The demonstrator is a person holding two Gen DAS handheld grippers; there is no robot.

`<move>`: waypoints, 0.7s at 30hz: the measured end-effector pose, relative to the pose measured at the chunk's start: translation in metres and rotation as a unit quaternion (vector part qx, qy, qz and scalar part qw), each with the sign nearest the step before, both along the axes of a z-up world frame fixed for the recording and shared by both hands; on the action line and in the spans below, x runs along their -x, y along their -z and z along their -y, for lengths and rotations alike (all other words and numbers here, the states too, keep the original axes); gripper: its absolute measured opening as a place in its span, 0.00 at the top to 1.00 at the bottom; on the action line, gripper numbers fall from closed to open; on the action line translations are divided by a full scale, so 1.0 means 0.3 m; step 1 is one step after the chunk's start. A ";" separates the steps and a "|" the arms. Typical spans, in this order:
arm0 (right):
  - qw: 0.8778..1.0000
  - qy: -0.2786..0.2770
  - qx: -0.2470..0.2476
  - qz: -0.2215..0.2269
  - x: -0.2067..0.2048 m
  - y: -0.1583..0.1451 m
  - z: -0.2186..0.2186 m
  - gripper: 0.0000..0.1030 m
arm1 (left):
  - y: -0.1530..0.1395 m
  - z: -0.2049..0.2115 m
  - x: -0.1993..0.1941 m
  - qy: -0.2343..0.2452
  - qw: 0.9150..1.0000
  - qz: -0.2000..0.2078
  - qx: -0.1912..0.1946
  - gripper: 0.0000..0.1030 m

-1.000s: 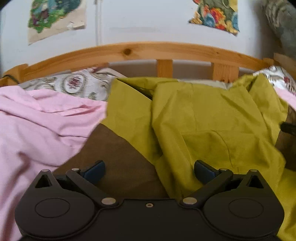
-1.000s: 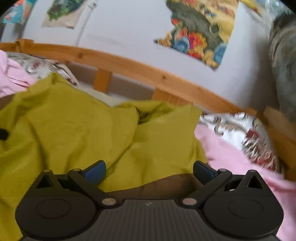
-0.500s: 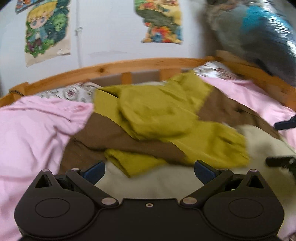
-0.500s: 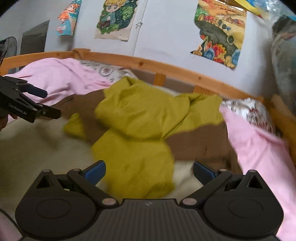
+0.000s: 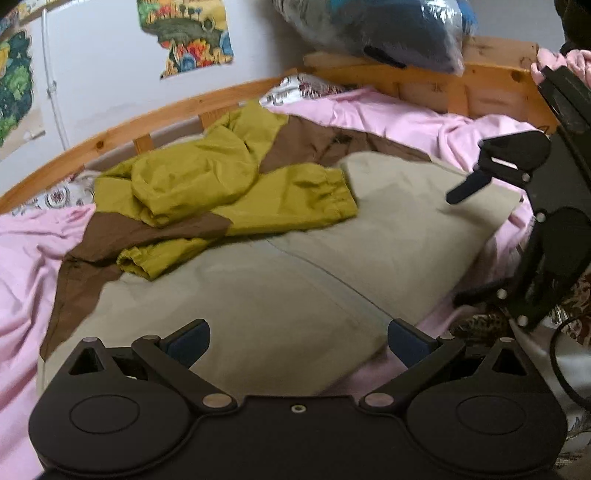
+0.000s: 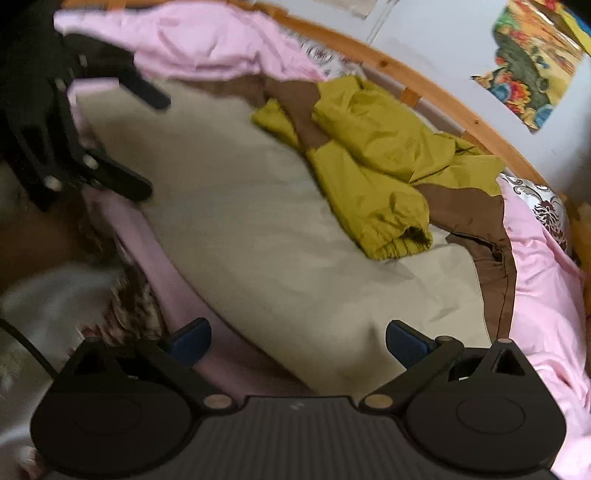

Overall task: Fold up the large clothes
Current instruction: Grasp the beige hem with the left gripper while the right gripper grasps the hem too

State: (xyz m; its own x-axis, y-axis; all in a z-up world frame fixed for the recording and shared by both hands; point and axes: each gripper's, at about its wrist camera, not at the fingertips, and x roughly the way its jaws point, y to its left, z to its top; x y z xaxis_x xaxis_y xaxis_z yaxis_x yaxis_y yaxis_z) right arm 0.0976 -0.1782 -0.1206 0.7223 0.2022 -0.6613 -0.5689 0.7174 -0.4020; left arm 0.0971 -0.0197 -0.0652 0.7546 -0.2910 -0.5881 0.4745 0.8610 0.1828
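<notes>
A large jacket lies spread on the bed: beige body [image 5: 295,280], brown band [image 5: 314,144], olive-yellow sleeves and hood [image 5: 207,173] bunched at the far end. It also shows in the right wrist view [image 6: 266,221], with an olive sleeve cuff [image 6: 395,243]. My left gripper [image 5: 298,338] is open and empty above the beige hem's near edge. My right gripper [image 6: 297,338] is open and empty over the same near edge. Each gripper shows in the other's view, the right one [image 5: 461,243] and the left one [image 6: 151,144], both open.
Pink bedding [image 5: 22,258] surrounds the jacket. A wooden bed rail [image 5: 110,133] runs along the far side by a wall with posters [image 5: 188,33]. A bagged bundle [image 5: 380,29] sits on the far right rail. Patterned pillows [image 6: 546,206] lie by the rail.
Both grippers have pulled back from the olive part toward the near edge of the bed. The olive sleeves and hood now lie released on the jacket's far end.
</notes>
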 end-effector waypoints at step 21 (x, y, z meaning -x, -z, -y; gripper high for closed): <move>0.944 0.147 -0.288 0.060 -0.221 -0.188 0.274 0.01 | -0.026 0.032 -0.131 -0.042 0.998 -0.035 -0.023 0.12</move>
State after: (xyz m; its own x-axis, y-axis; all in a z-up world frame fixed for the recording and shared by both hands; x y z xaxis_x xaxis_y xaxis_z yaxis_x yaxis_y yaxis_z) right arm 0.1638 -0.2605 -0.0643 0.8659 0.2825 -0.4127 -0.2861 0.9566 0.0547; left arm 0.1365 -0.0294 -0.0574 0.7314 -0.1999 -0.6520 0.4141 0.8898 0.1917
